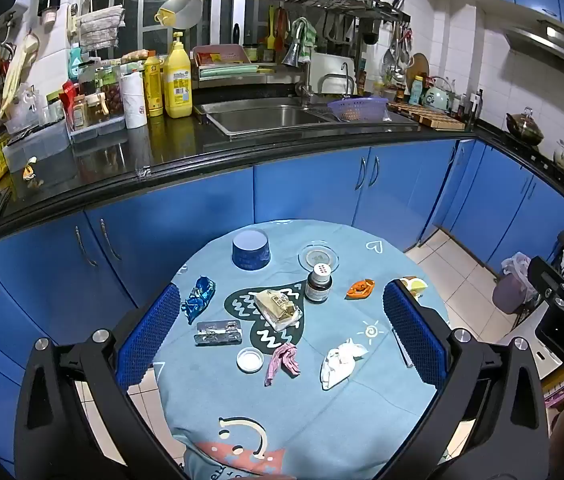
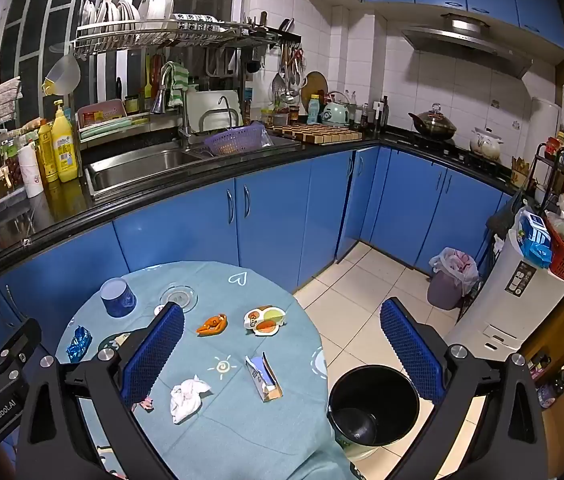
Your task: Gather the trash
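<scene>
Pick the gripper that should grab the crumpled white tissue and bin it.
Right, probably. The crumpled white tissue lies near the right gripper, which is open and empty, and the black bin stands on the floor just beside it. The left gripper sees no bin.

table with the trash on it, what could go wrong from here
1. The upright dark bottle stands close beside the food wrapper; a wide open left claw reaching there could tip it.
2. The black bin sits on the floor beside the table edge, so a light crumpled tissue might miss it.
</scene>
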Demonstrator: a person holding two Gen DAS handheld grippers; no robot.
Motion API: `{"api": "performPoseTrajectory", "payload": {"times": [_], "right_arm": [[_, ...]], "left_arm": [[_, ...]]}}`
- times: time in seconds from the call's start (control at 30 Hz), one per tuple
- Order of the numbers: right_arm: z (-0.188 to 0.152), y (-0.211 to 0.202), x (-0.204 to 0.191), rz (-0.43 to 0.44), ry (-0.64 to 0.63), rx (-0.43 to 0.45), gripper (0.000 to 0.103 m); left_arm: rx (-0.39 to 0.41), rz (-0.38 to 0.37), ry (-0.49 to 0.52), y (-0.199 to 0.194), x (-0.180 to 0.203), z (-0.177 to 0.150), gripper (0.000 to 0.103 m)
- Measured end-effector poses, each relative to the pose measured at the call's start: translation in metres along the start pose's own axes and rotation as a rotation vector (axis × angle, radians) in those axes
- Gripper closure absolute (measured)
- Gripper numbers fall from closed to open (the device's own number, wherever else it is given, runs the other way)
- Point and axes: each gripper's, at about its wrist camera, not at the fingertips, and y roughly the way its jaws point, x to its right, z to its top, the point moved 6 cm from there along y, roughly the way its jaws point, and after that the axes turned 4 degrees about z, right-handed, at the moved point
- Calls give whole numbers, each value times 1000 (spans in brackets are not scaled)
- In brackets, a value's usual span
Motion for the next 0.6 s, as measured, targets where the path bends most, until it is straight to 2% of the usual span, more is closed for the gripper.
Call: {"api": "performPoseTrajectory", "payload": {"times": [0.6], "right_arm": [[3, 0, -3, 1, -5, 4, 7]], "left_arm": [[-3, -1, -2, 1, 0, 0, 3]]}}
